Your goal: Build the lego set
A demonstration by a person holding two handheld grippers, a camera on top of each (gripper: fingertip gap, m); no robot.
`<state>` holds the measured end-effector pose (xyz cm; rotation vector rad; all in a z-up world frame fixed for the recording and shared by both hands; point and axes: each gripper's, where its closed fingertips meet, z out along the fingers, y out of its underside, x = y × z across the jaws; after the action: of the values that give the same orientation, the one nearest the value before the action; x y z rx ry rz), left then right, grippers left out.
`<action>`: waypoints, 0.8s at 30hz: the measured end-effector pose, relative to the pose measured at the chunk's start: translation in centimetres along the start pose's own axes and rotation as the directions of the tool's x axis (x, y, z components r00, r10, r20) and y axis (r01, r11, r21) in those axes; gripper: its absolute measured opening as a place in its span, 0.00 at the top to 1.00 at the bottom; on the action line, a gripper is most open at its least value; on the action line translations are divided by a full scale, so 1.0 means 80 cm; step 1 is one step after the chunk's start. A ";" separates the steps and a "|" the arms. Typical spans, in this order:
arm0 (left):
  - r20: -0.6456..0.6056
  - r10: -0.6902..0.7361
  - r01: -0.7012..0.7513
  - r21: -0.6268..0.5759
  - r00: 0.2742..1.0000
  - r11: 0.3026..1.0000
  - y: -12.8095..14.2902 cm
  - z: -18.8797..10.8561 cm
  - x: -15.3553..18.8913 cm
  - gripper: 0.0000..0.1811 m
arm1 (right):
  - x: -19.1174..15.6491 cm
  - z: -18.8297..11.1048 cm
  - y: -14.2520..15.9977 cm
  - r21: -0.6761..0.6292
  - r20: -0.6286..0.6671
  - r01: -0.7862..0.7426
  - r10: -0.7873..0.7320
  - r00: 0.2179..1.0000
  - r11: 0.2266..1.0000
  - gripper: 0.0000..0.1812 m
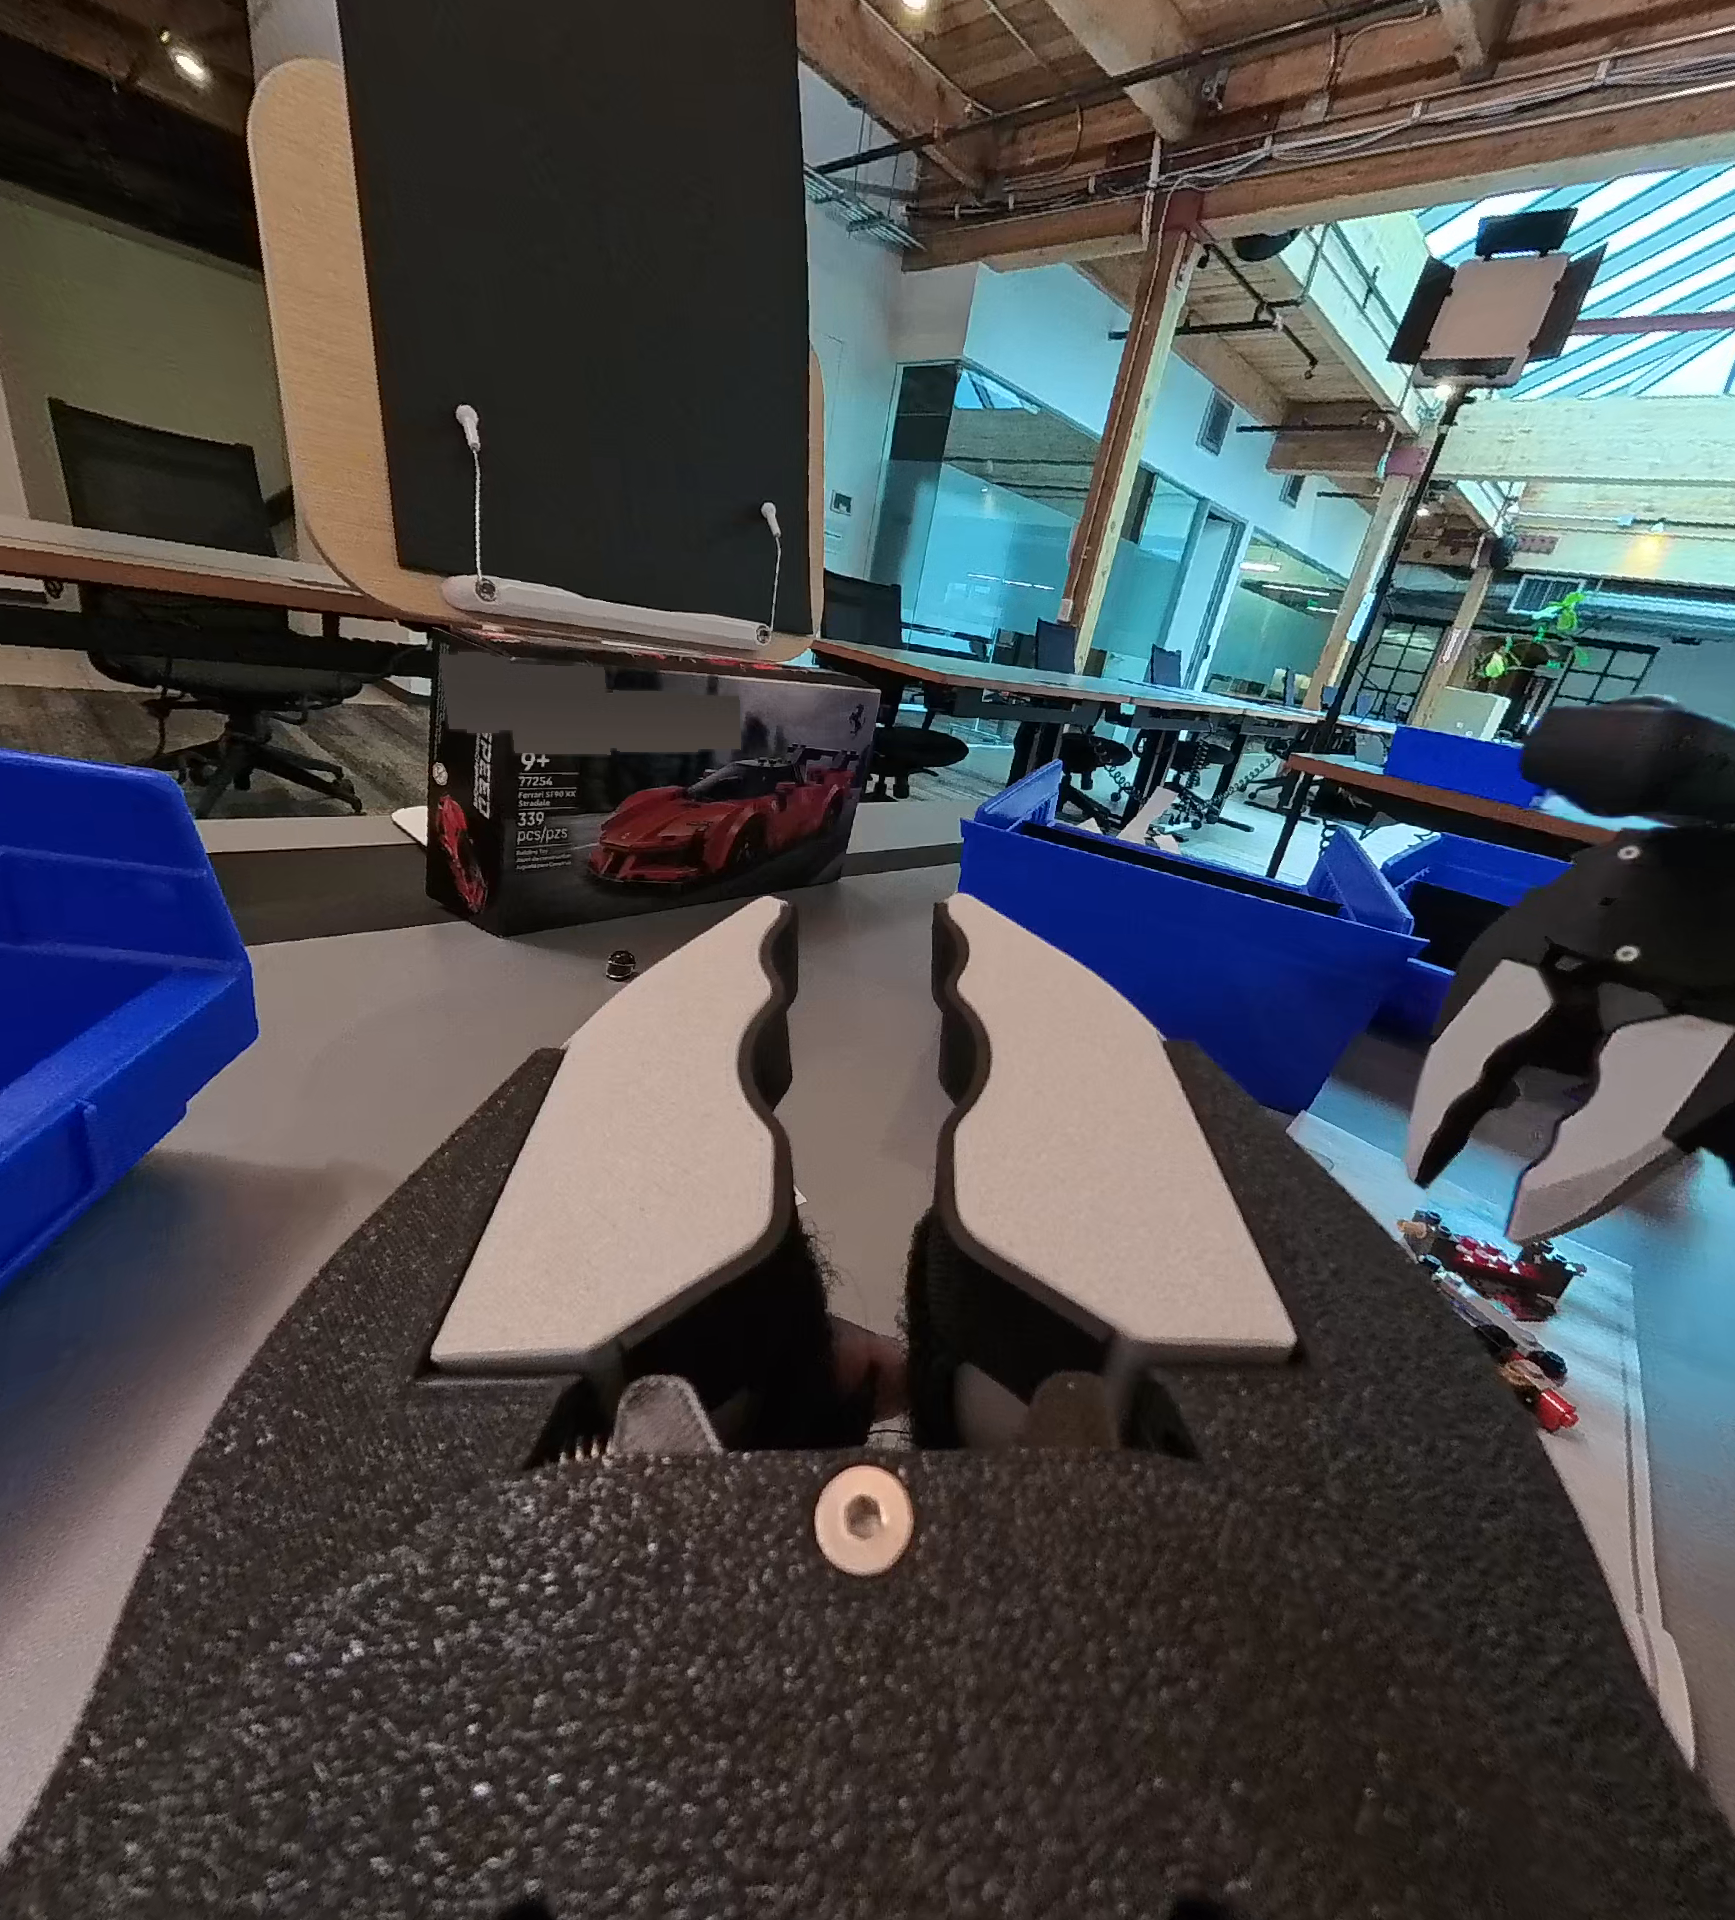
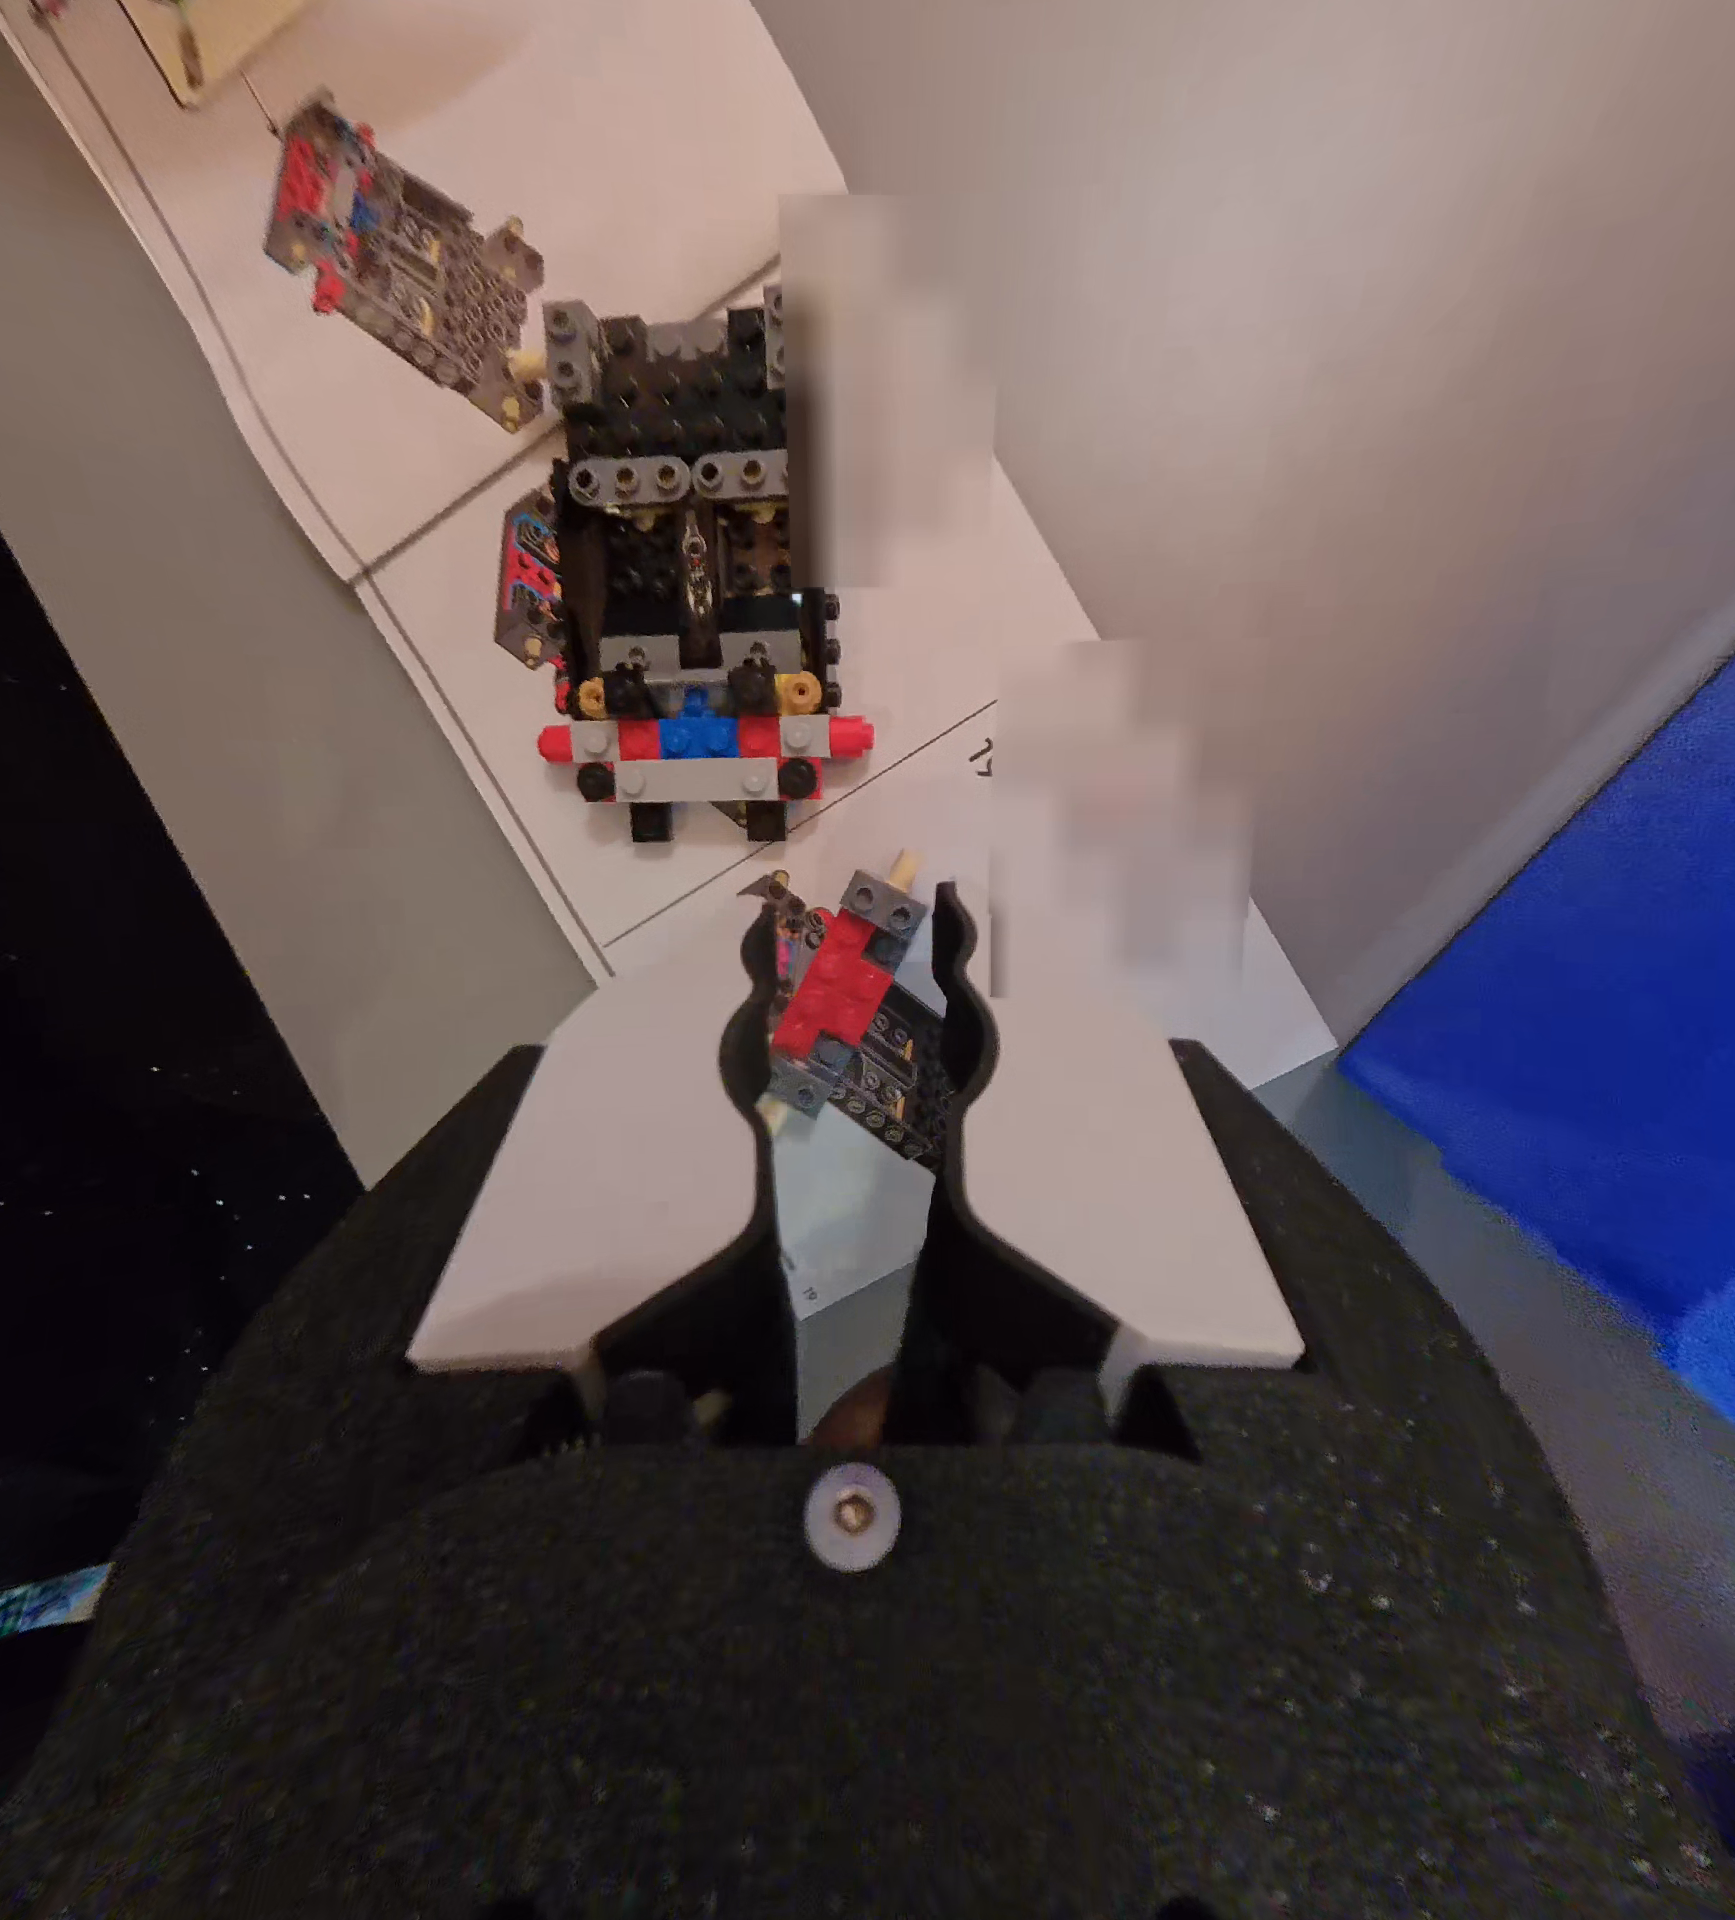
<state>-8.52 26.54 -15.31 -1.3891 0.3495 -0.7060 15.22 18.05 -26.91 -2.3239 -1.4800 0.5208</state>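
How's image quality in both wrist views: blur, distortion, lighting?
Left wrist view: strong fisheye bend on beams and desks, bright skylight at upper right, box and left hand-held gripper sharp. Right wrist view: dimmer, warm cast, soft all over; the lego build is readable, but the small red piece between the right hand-held gripper fingers is slightly blurred; mosaic patches cover part of the booklet.
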 end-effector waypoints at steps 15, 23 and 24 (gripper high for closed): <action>0.004 0.012 -0.012 -0.006 1.000 1.000 0.001 0.000 0.000 0.87 | -0.011 -0.006 0.037 0.151 -0.115 -0.187 0.205 0.972 0.971 0.77; 0.011 0.023 -0.023 -0.010 1.000 1.000 0.002 0.000 -0.002 0.87 | -0.010 0.004 0.048 0.159 -0.263 -0.256 0.291 0.920 0.953 0.76; 0.011 0.024 -0.024 -0.011 1.000 1.000 0.002 0.000 -0.001 0.87 | -0.010 0.006 0.048 0.157 -0.270 -0.260 0.294 0.917 0.953 0.76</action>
<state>-8.54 26.65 -15.51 -1.3964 0.3611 -0.6771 17.75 15.84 -29.03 -2.4045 -0.9658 0.3069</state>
